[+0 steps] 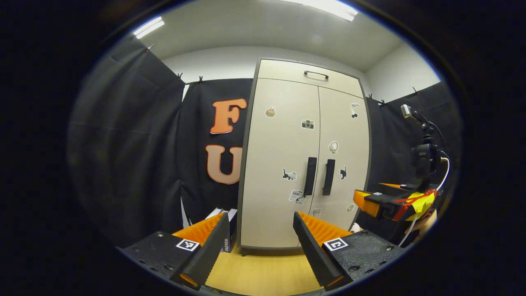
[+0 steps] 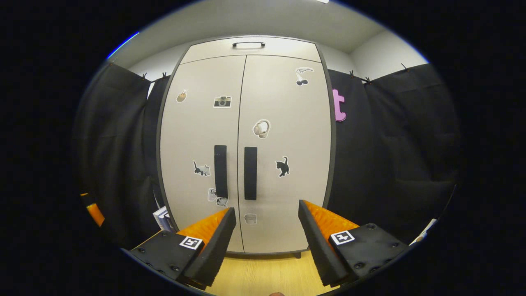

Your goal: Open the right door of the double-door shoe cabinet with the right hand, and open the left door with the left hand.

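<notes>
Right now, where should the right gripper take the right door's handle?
Mid-bar on the right handle, approached straight from the front. It is an upright bar beside the door seam, so the open right gripper can likely straddle it sideways.

A pale wooden floor (image 2: pixel 263 275) carries the shoe cabinet (image 2: pixel 283 197), which stands upright on short feet. Just left of the shoe cabinet's base, some small boxes (image 1: pixel 230 218) sit on the floor.
</notes>
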Available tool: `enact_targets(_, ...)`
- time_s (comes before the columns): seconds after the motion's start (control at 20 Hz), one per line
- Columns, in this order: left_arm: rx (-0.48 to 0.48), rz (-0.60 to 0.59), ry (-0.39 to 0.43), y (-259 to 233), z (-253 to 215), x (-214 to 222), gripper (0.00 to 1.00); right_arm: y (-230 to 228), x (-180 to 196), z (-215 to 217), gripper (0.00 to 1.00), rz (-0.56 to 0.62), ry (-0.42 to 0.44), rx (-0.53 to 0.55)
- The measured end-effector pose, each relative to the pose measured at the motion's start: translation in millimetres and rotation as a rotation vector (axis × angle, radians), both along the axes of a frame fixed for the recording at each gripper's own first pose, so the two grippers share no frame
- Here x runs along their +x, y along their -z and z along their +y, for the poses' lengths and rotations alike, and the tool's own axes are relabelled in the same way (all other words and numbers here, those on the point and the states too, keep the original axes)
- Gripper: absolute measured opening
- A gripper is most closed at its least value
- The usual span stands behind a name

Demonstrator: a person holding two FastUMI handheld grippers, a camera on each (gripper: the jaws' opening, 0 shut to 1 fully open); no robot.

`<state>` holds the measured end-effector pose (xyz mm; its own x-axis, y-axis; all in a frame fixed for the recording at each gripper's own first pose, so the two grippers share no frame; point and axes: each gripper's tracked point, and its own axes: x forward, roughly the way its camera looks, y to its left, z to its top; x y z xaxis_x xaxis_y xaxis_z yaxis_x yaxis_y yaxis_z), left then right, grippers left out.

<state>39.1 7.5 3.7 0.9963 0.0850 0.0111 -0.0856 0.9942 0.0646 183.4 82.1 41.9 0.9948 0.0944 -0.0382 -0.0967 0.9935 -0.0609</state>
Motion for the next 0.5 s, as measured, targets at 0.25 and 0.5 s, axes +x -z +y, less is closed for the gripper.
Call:
enact_targets(0.25, 0.004, 0.013, -0.016, 4, 8, 18, 0.95, -12, 61, 20, 0.98, -0.012, 0.015, -0.041)
enact_targets(0.5, -0.009, 0.011, -0.02, 4, 12, 35, 0.94, -9, 113, 35, 0.97, 0.029, 0.019, -0.025)
